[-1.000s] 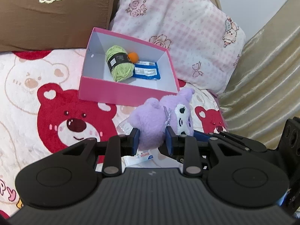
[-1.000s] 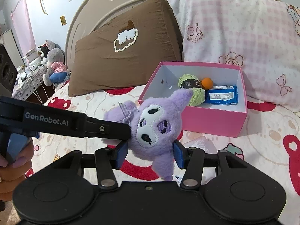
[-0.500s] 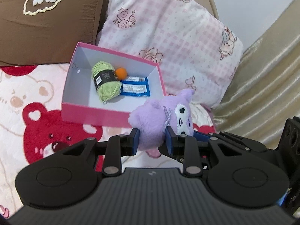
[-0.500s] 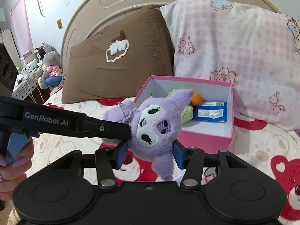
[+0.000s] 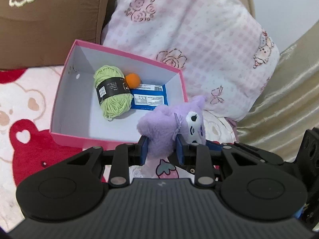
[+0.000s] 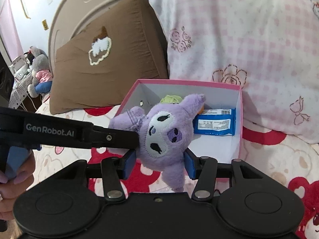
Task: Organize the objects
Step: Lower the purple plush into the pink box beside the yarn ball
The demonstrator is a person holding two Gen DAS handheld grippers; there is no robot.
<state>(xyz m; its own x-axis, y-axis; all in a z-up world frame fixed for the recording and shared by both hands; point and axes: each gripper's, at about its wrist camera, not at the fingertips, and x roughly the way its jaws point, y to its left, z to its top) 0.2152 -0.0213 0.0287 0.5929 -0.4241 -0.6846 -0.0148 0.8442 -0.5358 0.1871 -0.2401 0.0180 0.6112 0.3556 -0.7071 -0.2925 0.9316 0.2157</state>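
- Left wrist view: the left gripper [image 5: 161,147] is clamped on the purple plush toy [image 5: 171,123], held above the near right corner of the pink box [image 5: 87,139].
- The right gripper [image 6: 160,164] squeezes the same toy's head.
- Green yarn [image 5: 111,91], an orange ball [image 5: 133,80] and a blue packet [image 5: 148,98] lie inside.
- A pink checked pillow [image 5: 199,39] crowds the box's far side.

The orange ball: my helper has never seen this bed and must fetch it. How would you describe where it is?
On the bed, in front of the pink checked pillow, sits an open pink box. Inside, near its far wall, the orange ball lies between the green yarn and the blue packet. It is the only small, round, orange thing there.
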